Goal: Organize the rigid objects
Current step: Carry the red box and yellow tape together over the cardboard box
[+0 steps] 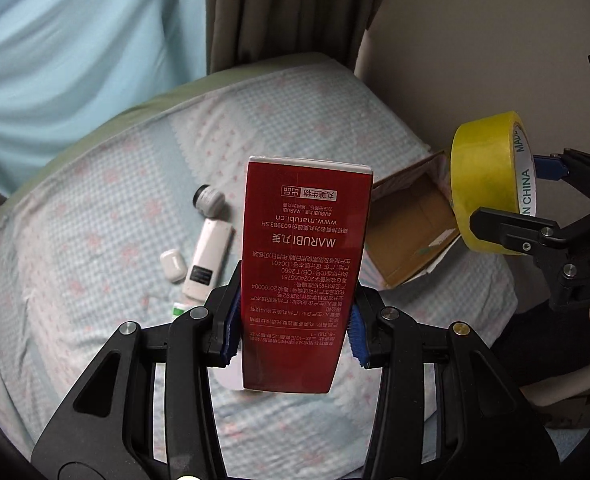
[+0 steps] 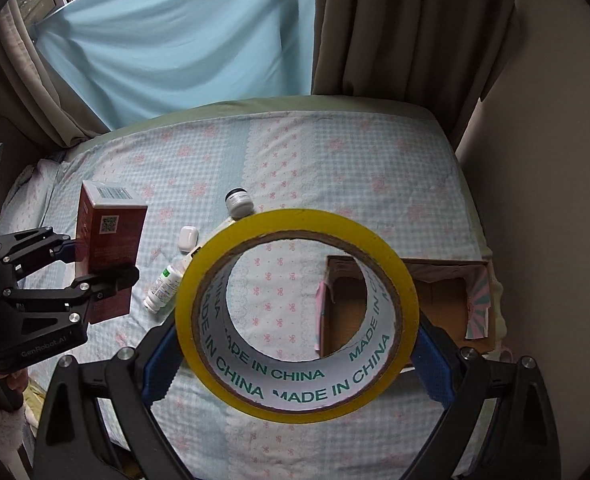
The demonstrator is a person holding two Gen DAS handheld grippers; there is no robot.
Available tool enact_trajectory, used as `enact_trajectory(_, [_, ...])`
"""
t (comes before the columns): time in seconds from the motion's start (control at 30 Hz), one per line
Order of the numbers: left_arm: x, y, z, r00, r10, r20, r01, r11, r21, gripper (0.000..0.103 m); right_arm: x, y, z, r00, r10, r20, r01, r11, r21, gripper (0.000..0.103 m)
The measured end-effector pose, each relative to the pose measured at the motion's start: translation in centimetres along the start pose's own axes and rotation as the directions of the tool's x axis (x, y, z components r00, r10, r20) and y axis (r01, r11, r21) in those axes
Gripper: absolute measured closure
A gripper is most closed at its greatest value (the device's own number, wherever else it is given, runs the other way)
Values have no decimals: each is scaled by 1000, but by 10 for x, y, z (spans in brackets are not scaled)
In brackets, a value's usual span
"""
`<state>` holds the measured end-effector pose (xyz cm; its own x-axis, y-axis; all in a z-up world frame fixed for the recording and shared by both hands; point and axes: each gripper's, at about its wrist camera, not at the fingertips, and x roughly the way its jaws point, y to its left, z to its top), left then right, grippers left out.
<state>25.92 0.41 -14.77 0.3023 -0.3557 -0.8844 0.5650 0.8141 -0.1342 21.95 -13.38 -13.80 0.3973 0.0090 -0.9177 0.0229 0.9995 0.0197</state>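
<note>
Beside the open cardboard box [image 2: 447, 304] on the bed, your right gripper [image 2: 295, 360] is the nearer one: it is clenched on the yellow tape roll [image 2: 295, 320], pads against the outer rim on either side, and the roll hangs above the bedspread just to the left of the box, its hole facing the camera so that the box's near left corner shows through it. The box mouth therefore lies to the right of the roll and slightly beyond it.

Your left gripper [image 1: 293, 320] is well to the left of the box, grasping the red carton [image 1: 303, 264] by its two narrow sides. The carton's long axis runs along the fingers, away from you, so it would have to cross rightward over the bedspread to reach the box, which in the left wrist view sits to the right of the carton and beyond it.

Further left of the box, the small jar [image 2: 239, 202], the earbud case [image 2: 187, 238] and the white bottle [image 2: 163, 288] lie on the bedspread.

Hidden: the roll covers the box's left wall and part of its floor, and the long white device [image 1: 207, 260] is barely visible from the right wrist. You cannot tell whether the box holds anything yet.
</note>
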Motion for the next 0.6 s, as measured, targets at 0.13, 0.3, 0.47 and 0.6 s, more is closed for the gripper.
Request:
enact_trajectory(0.13, [10,-54,22,1000,-29,10,30,999,-30,64,-6,-54,-5,1000,13,-8,-13,1000,-9,7])
enact_trajectory(0.3, [47,-120,46,993,-116,-11,115,991,-65,64,-4,-122,-13,1000,-16,-20,16,1000,-4,7])
enact_trajectory(0.47, [102,-178,59,987,-142,-71,137,988,-68,64,20,-185,-20,996,-29,-81,30,999,11,7])
enact_trajectory(0.6, [154,-210,63,980,-141,-142,130,988,-85,64,48,-225,-24,990,-20,-138,24,999,26,7])
